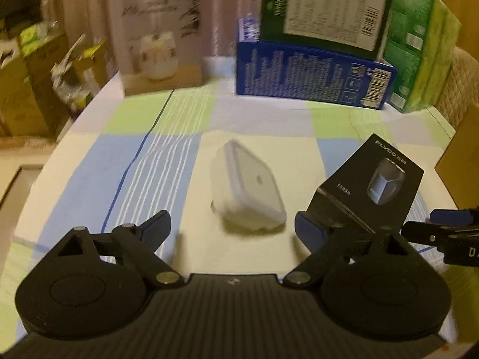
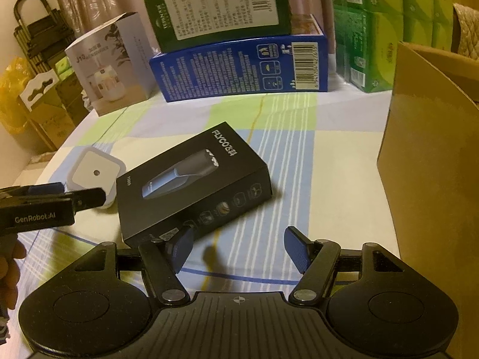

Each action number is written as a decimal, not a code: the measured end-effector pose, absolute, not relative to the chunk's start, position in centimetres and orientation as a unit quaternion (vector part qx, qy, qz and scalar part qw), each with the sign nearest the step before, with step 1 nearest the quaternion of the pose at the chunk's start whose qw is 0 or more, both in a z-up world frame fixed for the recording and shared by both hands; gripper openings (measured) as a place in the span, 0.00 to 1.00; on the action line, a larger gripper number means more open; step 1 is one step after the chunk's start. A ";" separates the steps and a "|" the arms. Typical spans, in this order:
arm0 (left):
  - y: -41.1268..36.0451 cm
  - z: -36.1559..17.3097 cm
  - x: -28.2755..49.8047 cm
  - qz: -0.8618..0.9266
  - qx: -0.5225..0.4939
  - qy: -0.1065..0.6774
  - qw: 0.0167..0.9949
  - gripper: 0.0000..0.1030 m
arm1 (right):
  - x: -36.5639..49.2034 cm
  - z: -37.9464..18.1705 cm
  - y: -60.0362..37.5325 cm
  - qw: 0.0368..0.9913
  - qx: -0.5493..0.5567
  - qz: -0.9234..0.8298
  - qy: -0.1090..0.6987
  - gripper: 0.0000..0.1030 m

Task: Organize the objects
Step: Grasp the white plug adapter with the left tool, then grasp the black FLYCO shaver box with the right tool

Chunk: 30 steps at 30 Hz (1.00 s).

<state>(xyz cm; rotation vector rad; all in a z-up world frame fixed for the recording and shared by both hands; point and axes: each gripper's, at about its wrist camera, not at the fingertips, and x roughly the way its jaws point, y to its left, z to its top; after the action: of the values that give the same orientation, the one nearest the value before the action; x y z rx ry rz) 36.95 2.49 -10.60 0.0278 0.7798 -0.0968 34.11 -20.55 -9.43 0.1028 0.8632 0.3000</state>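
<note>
A round table, covered in a cloth checked in pale blue, green and cream, is seen from two hand-held grippers during a tidying job. At its right edge a tall brown cardboard panel is stood, probably the wall of a carton, though its inside cannot be seen. Along the far edge a pack of green tissue bundles is lined up beside a blue box, on which a dark green box is stacked; a white humidifier box is set upright well to their left. Nearer, a black shaver box is laid flat and skewed on the cloth, and just beside it, to its left, a small white square device is rested. The left gripper is held wide open, lined up with the white device but not touching it. The right gripper is likewise spread open with nothing held; its left pad is seen at the near corner of the shaver box, and contact cannot be confirmed. The risks are judged to lie in crowding: the two tools are working close together and could be knocked against each other, the shaver box could be pushed into the white device if nudged at its corner, and the smooth, rounded device could be squeezed out of a grip taken off-centre.
</note>
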 end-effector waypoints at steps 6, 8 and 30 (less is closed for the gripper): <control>3.3 -10.8 38.5 -0.076 -0.048 0.388 0.917 0.62 | 34.0 -9.4 -20.3 0.895 0.048 0.152 0.417 0.63; 3.4 -11.0 38.6 -0.070 -0.046 0.391 0.916 0.46 | 34.0 -9.4 -20.2 0.895 0.047 0.153 0.417 0.63; 0.2 -9.4 33.3 -0.259 -0.015 0.410 0.875 0.22 | 30.6 -6.3 -21.8 0.900 0.052 0.127 0.415 0.63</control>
<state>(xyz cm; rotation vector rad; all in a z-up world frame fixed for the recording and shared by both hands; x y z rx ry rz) 33.26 0.22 -9.44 -0.0318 0.8556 -0.5403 30.56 -21.77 -6.29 0.1068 0.8586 0.2627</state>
